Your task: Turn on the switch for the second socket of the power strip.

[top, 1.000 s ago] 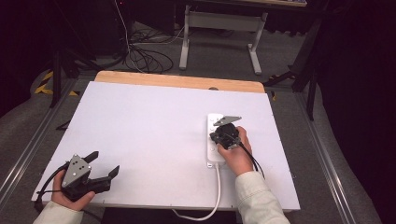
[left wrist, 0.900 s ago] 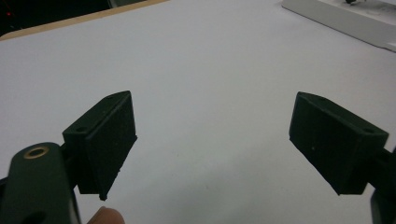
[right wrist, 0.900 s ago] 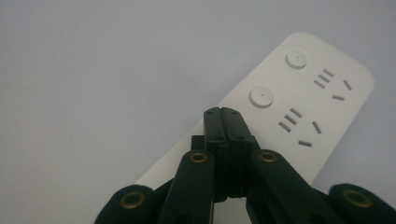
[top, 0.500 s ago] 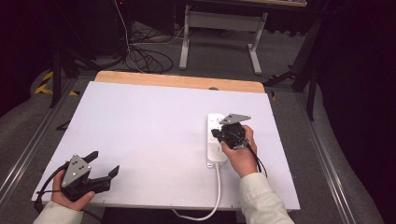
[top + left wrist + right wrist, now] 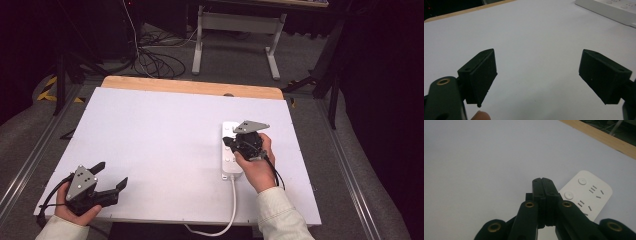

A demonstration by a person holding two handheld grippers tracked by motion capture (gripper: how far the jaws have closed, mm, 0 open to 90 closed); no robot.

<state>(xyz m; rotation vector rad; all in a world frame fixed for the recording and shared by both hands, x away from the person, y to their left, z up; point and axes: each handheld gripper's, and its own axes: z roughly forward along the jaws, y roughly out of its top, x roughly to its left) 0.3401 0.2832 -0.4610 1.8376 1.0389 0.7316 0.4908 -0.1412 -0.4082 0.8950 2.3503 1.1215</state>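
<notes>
A white power strip (image 5: pixel 231 150), with round buttons and slotted sockets, lay near the right edge of the white bench (image 5: pixel 165 140), its cord running off the near edge. The wide surface to its left was bare. The right claw (image 5: pixel 544 195) hovered over it, jaws pressed together on nothing, while the left claw (image 5: pixel 111 176) gaped wide and empty at the near left corner, well apart.

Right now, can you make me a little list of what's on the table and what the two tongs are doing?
table: white board with a wooden edge at the far side
thing on it: white power strip, right side, its cord running off the near edge
left tongs: open wide, empty, near left corner
right tongs: shut, empty, over the power strip
power strip buttons: two round ones at its end
</notes>
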